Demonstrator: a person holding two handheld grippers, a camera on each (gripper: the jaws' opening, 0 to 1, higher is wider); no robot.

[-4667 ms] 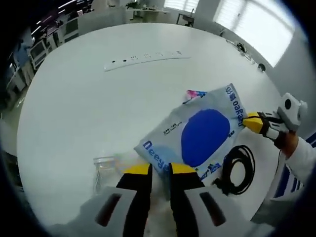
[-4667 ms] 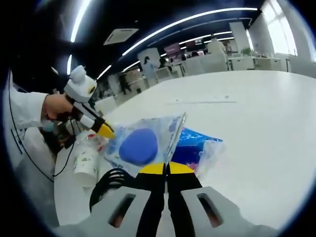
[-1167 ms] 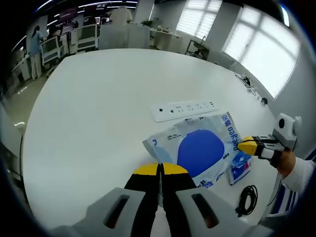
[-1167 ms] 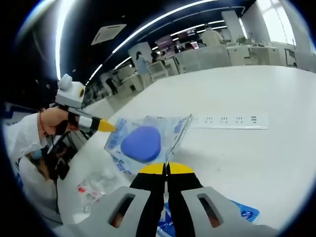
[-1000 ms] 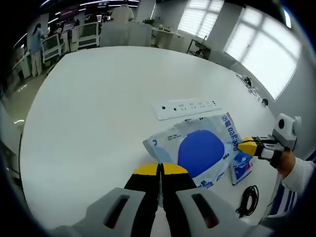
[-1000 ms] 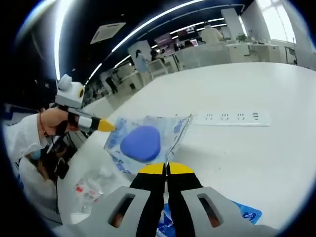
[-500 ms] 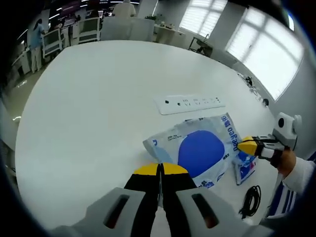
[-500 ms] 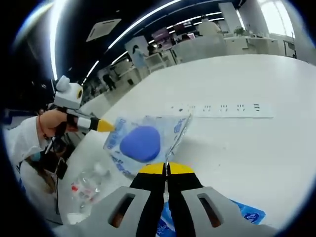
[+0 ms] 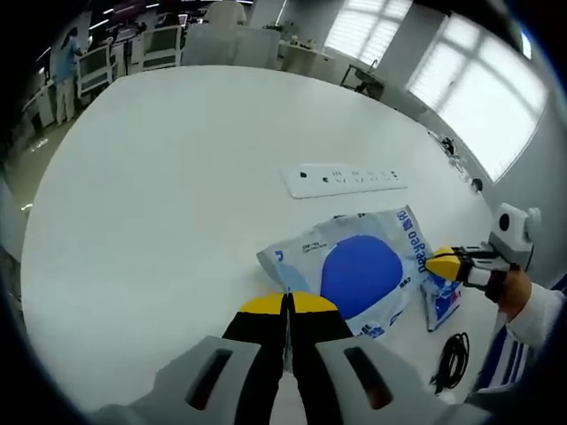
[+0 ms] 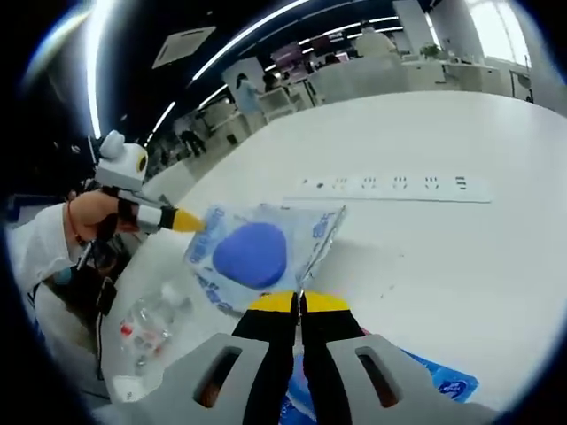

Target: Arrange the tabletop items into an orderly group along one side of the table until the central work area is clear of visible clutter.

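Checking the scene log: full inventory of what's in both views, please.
pouch: 1, clear with a blue oval, held between both grippers above the table
power strip: 1, white, flat on the table beyond the pouch
blue packet: 1, blue and white, on the table beside the pouch
cable: 1, black, coiled near the table edge
bottle: 1, clear plastic, lying near the table edge
table: 1, white
left gripper: yellow-tipped, shut on a pouch corner
right gripper: yellow-tipped, shut on the opposite pouch edge
hand: holds the left gripper, white sleeve

Bright window daylight, fisheye-warped edges
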